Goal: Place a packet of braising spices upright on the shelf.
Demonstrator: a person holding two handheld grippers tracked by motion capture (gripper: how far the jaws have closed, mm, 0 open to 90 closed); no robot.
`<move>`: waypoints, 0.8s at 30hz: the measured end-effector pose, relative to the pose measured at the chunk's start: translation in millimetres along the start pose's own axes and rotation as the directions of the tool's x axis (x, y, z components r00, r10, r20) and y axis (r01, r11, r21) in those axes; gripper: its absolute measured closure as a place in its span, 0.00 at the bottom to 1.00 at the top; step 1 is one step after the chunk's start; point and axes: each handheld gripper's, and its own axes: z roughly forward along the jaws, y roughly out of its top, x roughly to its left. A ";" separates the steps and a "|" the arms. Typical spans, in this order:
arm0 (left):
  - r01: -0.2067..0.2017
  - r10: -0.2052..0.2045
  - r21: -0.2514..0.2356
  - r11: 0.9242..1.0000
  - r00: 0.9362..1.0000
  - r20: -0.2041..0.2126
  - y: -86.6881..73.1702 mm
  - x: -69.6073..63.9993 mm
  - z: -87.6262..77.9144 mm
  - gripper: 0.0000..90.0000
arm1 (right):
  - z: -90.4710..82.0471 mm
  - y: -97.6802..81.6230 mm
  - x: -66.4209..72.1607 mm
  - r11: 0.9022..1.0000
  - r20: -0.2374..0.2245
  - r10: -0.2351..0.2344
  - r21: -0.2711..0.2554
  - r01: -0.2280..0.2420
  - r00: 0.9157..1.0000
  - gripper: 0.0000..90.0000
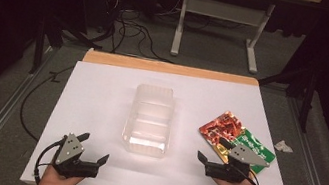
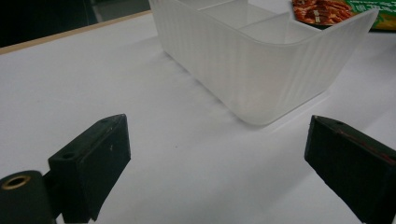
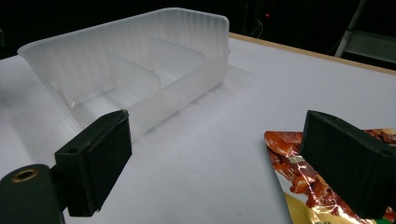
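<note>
A clear plastic bin [image 1: 149, 120] with inner dividers stands in the middle of the white table [image 1: 101, 92]. A red and green snack packet [image 1: 236, 137] lies flat to its right. My left gripper [image 1: 94, 147] is open near the front left, pointing toward the bin's near corner [image 2: 261, 84], with nothing between its jaws. My right gripper [image 1: 213, 150] is open at the front right, its far jaw over the packet's near edge [image 3: 299, 177]. The bin [image 3: 140, 79] lies ahead and to the left in the right gripper view.
A small crumpled white scrap [image 1: 283, 146] lies off the table's right edge. Behind the table are cables [image 1: 132, 31] on the floor and a white table frame [image 1: 220, 20]. Bare white surface spreads left of the bin.
</note>
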 end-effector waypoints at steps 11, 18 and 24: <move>-0.011 0.011 0.022 1.000 1.000 0.015 1.6 -0.9 9.5 0.08 | -6.6 -6.7 -10.5 0.998 0.020 0.055 -0.003 -0.055 0.998 0.13; 0.006 -0.006 0.012 1.000 1.000 -0.012 2.6 0.9 9.7 0.03 | -10.3 -7.4 -12.2 0.998 0.067 0.054 -0.015 -0.053 0.996 0.13; -0.001 0.001 0.023 1.000 1.000 -0.006 6.1 0.4 17.0 0.00 | -20.5 -11.0 -21.1 0.998 0.132 0.066 -0.009 -0.065 0.989 0.10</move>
